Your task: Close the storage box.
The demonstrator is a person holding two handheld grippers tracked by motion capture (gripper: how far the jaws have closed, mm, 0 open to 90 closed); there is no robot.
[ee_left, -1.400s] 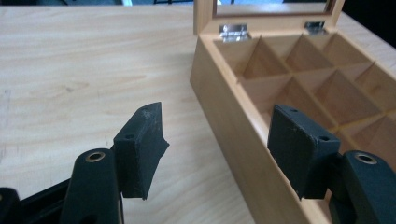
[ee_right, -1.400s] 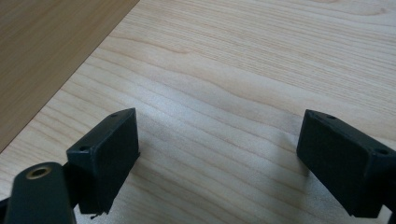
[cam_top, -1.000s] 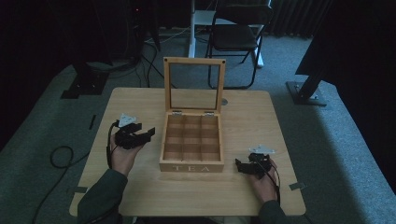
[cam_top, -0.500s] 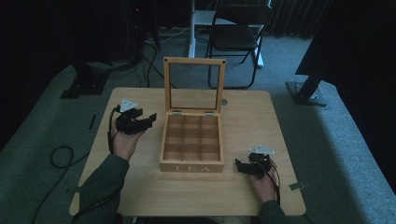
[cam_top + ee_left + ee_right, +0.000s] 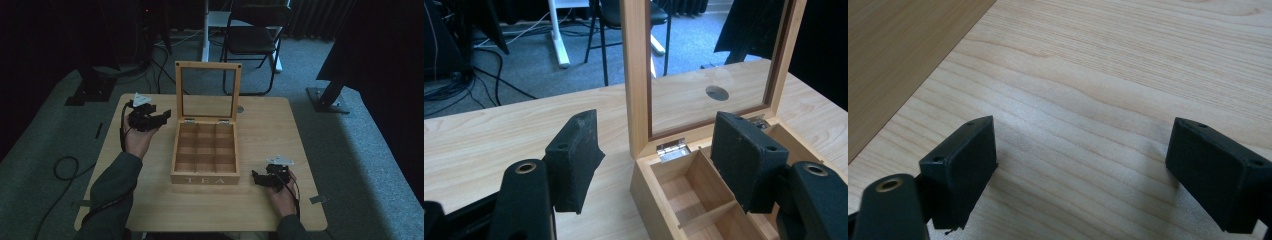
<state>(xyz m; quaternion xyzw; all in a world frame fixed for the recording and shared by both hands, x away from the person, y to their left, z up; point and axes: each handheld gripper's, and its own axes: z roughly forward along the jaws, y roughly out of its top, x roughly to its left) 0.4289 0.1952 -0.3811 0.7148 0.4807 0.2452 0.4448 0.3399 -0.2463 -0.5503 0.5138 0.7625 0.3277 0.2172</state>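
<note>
1. The table (image 5: 280, 130) is shown carrying the tea box at its middle.
2. The tea box (image 5: 205, 172) is seen with its glass lid (image 5: 207, 90) raised upright at the rear and its compartments empty.
3. The left gripper (image 5: 162, 117) is held above the table just left of the tea box's lid hinge (image 5: 672, 149); its jaws are parted, nothing grasped.
4. The right gripper (image 5: 257, 180) is rested near the tea box's front right corner, jaws spread, nothing held.

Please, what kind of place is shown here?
Probably a studio or lab for recordings: a wooden table with an open tea box stands on grey carpet, with a folding chair, floor cables and stand bases behind.
</note>
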